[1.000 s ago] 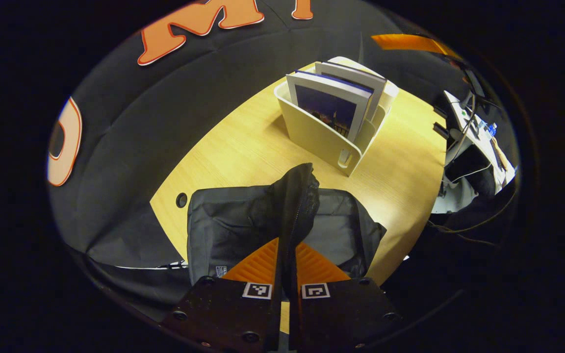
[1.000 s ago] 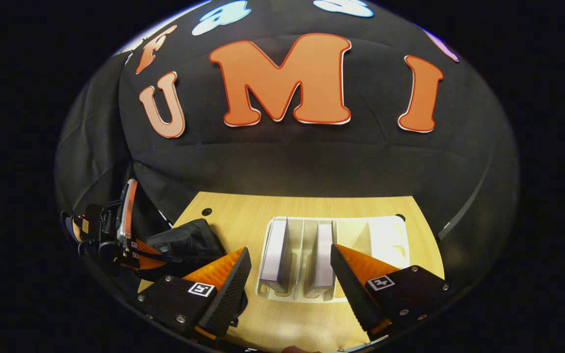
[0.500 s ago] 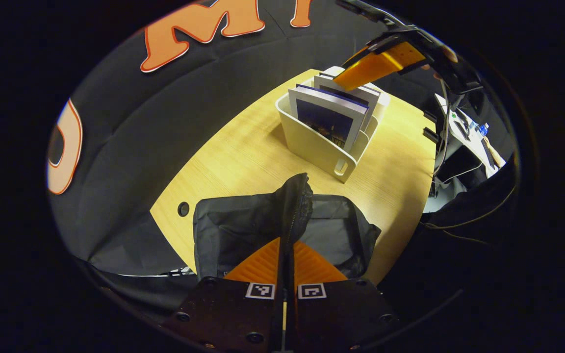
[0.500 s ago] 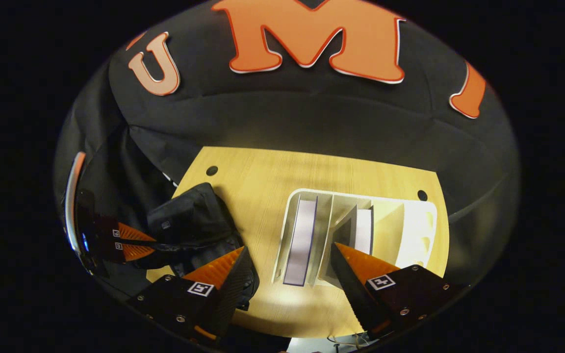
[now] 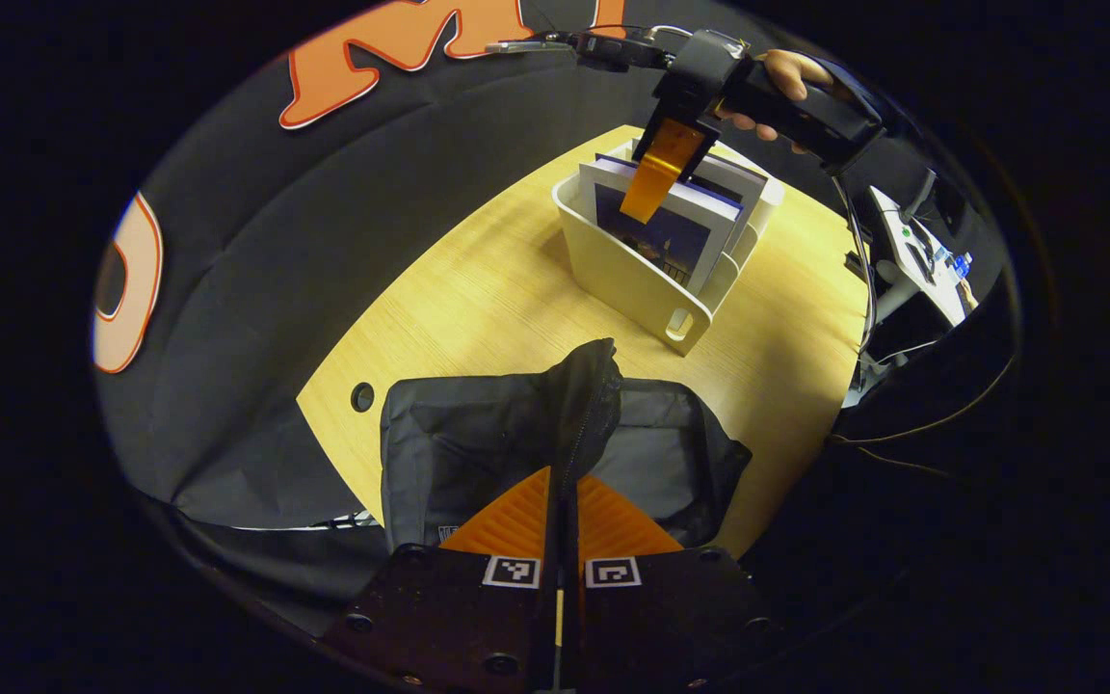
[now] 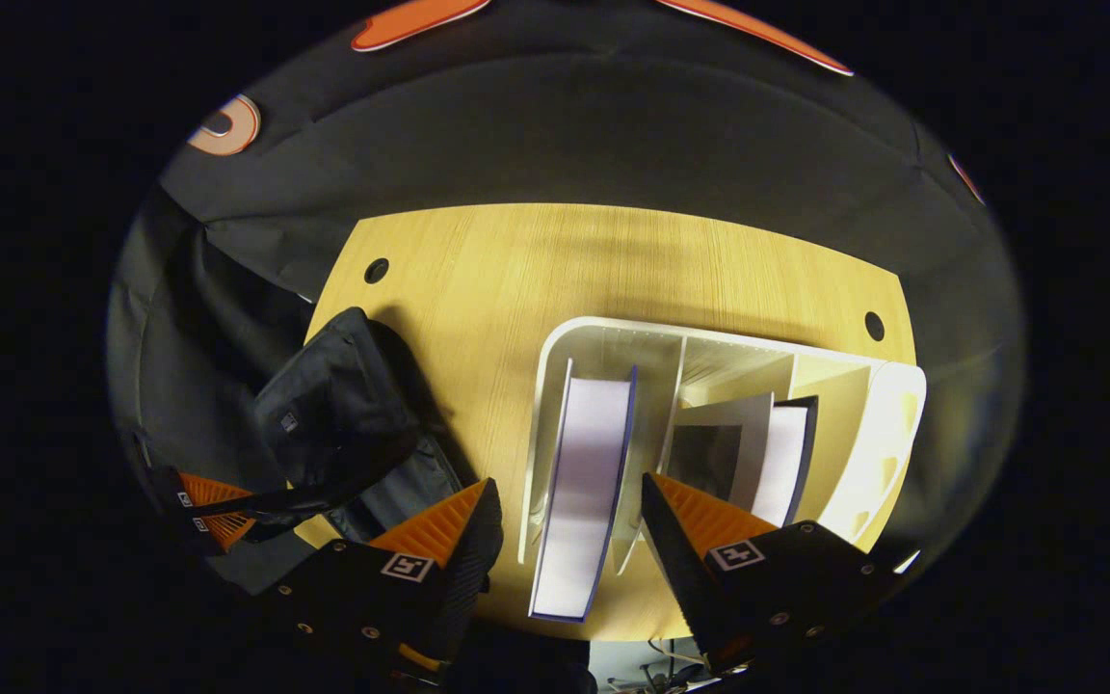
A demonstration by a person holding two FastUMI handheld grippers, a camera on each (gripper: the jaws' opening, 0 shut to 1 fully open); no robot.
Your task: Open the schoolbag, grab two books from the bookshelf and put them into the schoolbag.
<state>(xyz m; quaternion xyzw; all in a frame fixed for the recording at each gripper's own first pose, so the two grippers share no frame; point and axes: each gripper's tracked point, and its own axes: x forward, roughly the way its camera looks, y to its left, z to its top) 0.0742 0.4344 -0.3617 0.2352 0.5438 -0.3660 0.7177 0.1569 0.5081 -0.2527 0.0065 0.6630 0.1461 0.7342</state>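
Observation:
The black schoolbag (image 5: 478, 434) lies on the wooden table (image 5: 459, 289), with my left gripper (image 5: 565, 477) shut on its raised zipper edge. Beyond it stands a cream bookshelf (image 5: 627, 275) with two upright books (image 5: 661, 231). A hand (image 5: 786, 72) holds my right gripper (image 5: 656, 178) just above them. In the right gripper view, the right gripper (image 6: 569, 492) is open and straddles the left book (image 6: 584, 472) from above. A second book (image 6: 781, 463) leans in the neighbouring slot of the bookshelf (image 6: 555, 352). The schoolbag (image 6: 333, 414) and left gripper (image 6: 208, 496) are at lower left.
Round cable holes (image 6: 377, 270) mark the table's far corners. A side desk with equipment and cables (image 5: 921, 251) stands beyond the table's right edge. Black cloth surrounds the table at the back and left.
My right gripper has come down over the bookshelf and tilted downward, its open fingers now on either side of the left book. The left gripper still holds the bag's edge up.

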